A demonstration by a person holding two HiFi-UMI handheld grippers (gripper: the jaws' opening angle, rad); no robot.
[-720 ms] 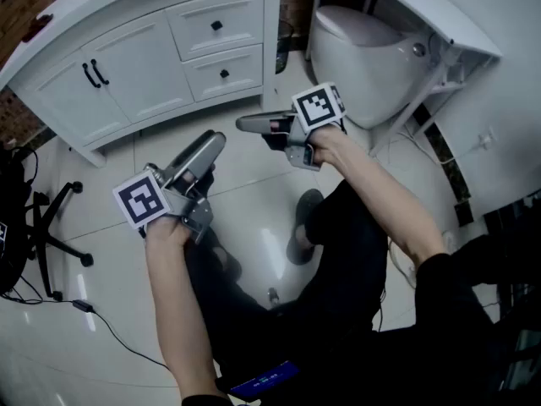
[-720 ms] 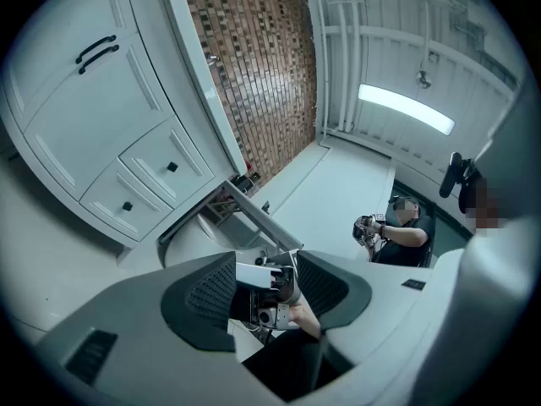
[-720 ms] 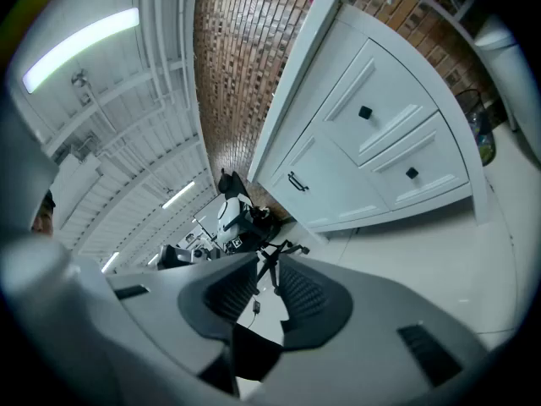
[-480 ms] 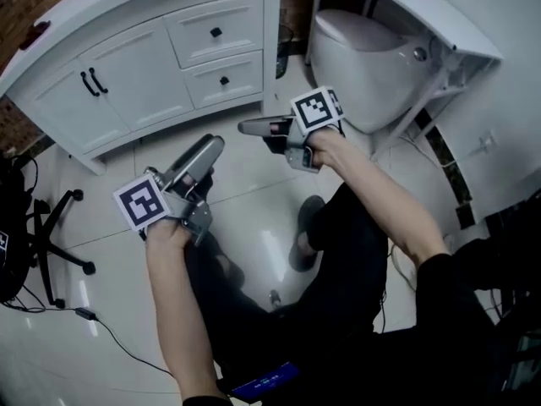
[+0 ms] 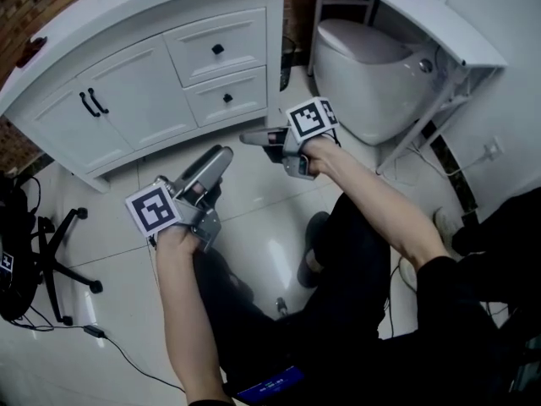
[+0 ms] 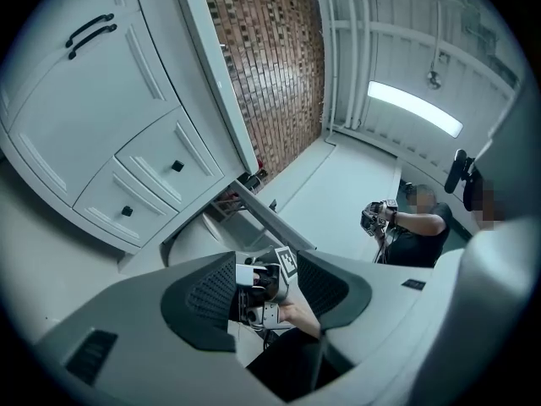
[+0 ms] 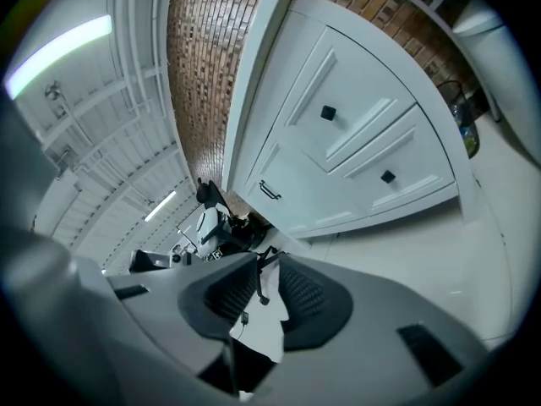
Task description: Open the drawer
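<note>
Tiled floor [image 5: 262,201] spreads below left claw [image 5: 221,153] and right claw [image 5: 248,138], drawers [image 5: 215,47] closed.

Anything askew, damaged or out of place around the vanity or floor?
Nothing damaged or spilled. The upper drawer and lower drawer sit shut and flush in the vanity. Only oddity: a loose black cable trailing across the floor, lower left in the head view.

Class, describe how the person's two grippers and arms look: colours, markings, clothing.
Both the left gripper and right gripper are silver-grey with dark ribbed pads. Each carries a white cube bearing black square markers. Forearms are bare; the sleeve is black.
</note>
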